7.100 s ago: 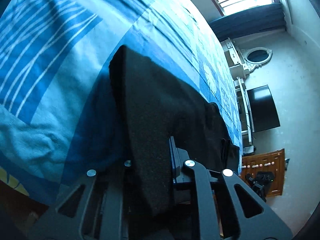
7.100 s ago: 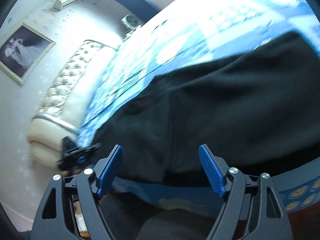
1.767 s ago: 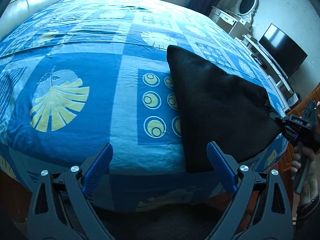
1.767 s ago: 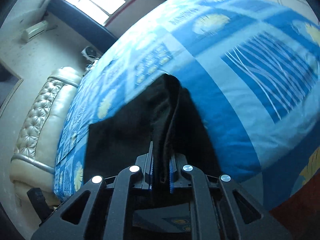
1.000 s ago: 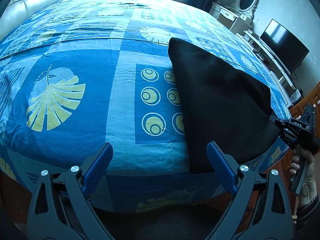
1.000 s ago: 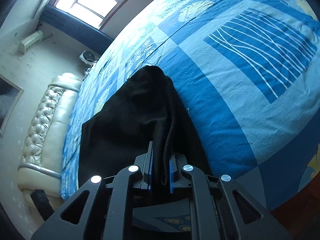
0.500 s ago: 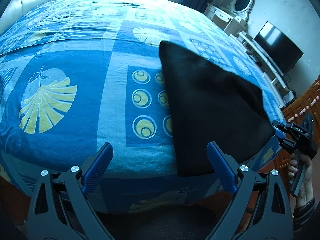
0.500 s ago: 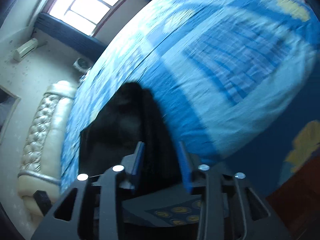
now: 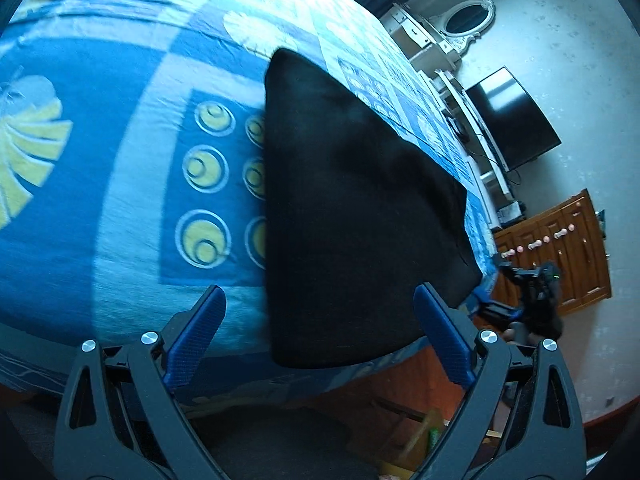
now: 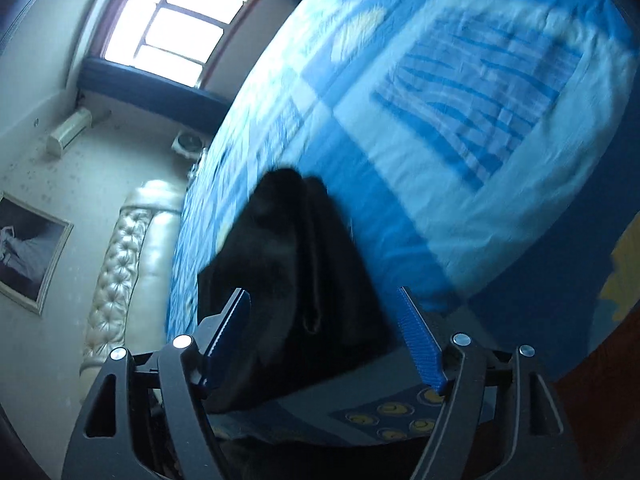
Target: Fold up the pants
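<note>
The black pants (image 9: 352, 216) lie folded flat on the blue patterned bedspread (image 9: 132, 208), reaching to the bed's near edge. My left gripper (image 9: 320, 328) is open and empty, just in front of the pants' near edge. My right gripper (image 10: 324, 332) is open, its jaws apart on either side of the pants' corner (image 10: 288, 264) without holding it. The right gripper also shows in the left wrist view (image 9: 520, 296), just off the pants' right corner.
A padded cream headboard (image 10: 120, 264) and a window (image 10: 180, 28) lie beyond the bed. A TV (image 9: 512, 120), a white dresser with mirror (image 9: 452, 40) and a wooden cabinet (image 9: 560, 252) stand past the bed's right side.
My right gripper has opened and let go of the pants' corner, which now rests on the bed. My left gripper has swung right towards the pants, still open.
</note>
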A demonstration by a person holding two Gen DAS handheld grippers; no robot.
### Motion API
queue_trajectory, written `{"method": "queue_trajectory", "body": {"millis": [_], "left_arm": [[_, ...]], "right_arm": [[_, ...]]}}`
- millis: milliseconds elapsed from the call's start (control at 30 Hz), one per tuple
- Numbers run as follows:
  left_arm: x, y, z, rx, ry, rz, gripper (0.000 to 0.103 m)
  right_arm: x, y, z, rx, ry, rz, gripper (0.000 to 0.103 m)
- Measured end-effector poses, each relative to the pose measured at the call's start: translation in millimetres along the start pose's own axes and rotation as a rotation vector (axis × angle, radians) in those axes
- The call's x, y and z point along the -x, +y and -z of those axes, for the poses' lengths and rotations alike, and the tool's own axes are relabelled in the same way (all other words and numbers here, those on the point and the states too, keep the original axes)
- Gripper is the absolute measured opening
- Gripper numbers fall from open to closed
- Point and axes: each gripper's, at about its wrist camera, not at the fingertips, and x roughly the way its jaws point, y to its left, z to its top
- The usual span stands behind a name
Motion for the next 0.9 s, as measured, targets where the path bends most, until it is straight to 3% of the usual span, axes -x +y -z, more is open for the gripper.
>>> {"method": "queue_trajectory", "body": {"millis": [200, 400, 433, 467, 500, 567, 733, 900], "left_arm": [[-24.1, 1.0, 1.4, 0.045, 0.063, 0.078, 0.095], [-40.6, 1.4, 0.6, 0.086, 0.082, 0.115, 0.094], [-41.9, 1.8, 0.3, 0.09, 0.083, 0.111, 0.088], [-42.8, 2.2, 0.5, 0.09, 0.085, 0.099, 0.077], [-44.3, 2.1, 0.3, 0.084, 0.093, 0.086, 0.075], [-43.9, 2.0, -1.3, 0.076, 0.096, 0.063, 0.057], [-36.2, -2.1, -2.9, 0.053, 0.088, 0.019, 0.041], [-24.7, -9.4, -6.9, -0.003, 0.061, -0.048, 0.036]], "right_arm": [[-19.9, -3.9, 9.8, -0.008, 0.059, -0.022, 0.075], [-24.9, -0.9, 8.8, 0.003, 0.045, -0.022, 0.076], [-25.6, 0.2, 8.7, 0.009, 0.043, -0.017, 0.075], [-26.1, 3.2, 9.1, 0.027, 0.039, 0.005, 0.068], [-26.1, 5.8, 10.0, 0.046, 0.04, 0.034, 0.063], [-28.5, 9.6, 11.1, 0.08, 0.043, 0.067, 0.055], [-28.8, 14.4, 14.5, 0.086, 0.031, 0.065, 0.05], [-33.4, 21.7, 18.4, 0.093, 0.034, 0.054, 0.049]]}}
